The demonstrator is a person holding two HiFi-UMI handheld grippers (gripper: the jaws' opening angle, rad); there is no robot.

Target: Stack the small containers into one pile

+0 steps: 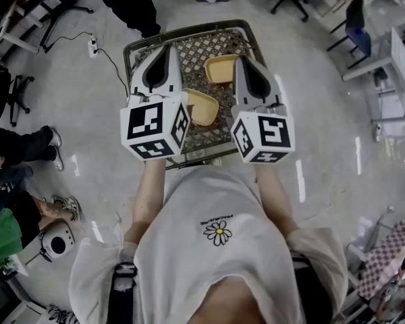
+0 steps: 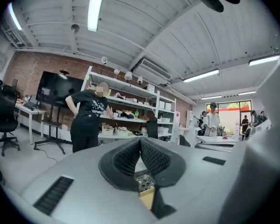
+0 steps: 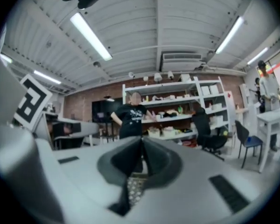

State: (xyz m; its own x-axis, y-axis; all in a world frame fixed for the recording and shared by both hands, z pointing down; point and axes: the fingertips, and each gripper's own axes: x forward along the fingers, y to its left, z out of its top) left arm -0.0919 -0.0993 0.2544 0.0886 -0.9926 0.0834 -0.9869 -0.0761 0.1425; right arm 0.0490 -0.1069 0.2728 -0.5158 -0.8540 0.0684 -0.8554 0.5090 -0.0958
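Leaves the farther small container [image 1: 221, 68] and the nearer small container [image 1: 204, 106] unstacked, close together on the mesh table [image 1: 196, 49]. Holds left hand-held gripper [image 1: 167, 47] and right hand-held gripper [image 1: 246, 61] above them, both closed, empty.

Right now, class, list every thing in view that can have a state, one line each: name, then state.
left tool: shut, nothing between the jaws, held level above the table.
right tool: shut, nothing between the jaws, held level.
far yellow container: upright on the table, open side up, not stacked.
near yellow container: on the table, partly hidden by the left tool, not stacked.
table: standing, bearing both containers.
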